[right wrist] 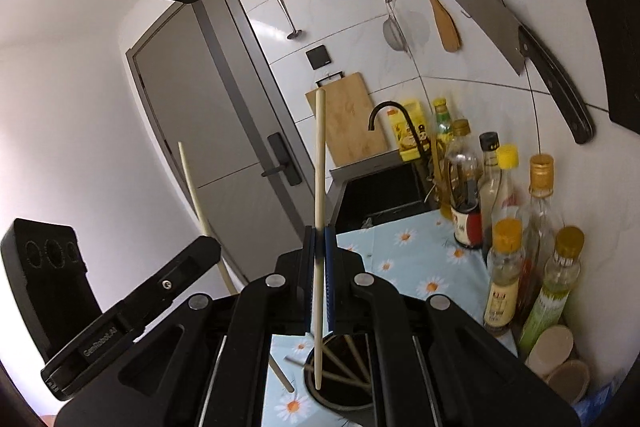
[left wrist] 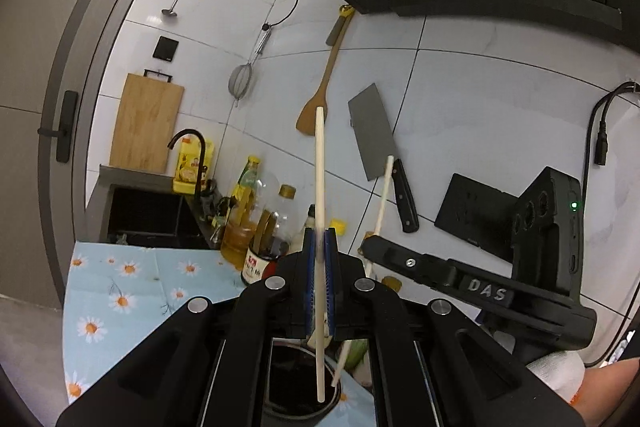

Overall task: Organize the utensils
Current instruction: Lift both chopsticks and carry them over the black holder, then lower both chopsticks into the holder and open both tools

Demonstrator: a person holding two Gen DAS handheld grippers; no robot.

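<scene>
**Mei:** Chopsticks in both grippers, one each. Left gripper (left wrist: 320, 247) has its blue pads pressed flat against a pale chopstick (left wrist: 319, 187), which stands nearly upright between them.

**Jon:** And its lower end?

**Mei:** It runs down below the fingers and ends over the mouth of the dark holder (left wrist: 298, 387), directly beneath the gripper. I think the tip is just inside the rim, though the fisheye makes that hard to judge.

**Jon:** What about the right side?

**Mei:** Right gripper (right wrist: 319, 247) is clamped the same way on a second chopstick (right wrist: 319, 167), upright, its top well above the fingertips. Its bottom end hangs over the same dark holder (right wrist: 340, 383), below the gripper and a little to its right.

**Jon:** Anything in the holder?

**Mei:** Several wooden sticks (right wrist: 344, 367) lean inside it, fanned out. Another loose stick (right wrist: 280, 375) lies slanted just left of the holder, on the daisy-print cloth (right wrist: 420, 267).

**Jon:** And the two grippers relative to each other?

**Mei:** Near each other. From the left wrist camera the right one sits to the right, its chopstick tilted. Ahead and to the right of the right gripper stand oil and sauce bottles (right wrist: 504, 275).
</scene>
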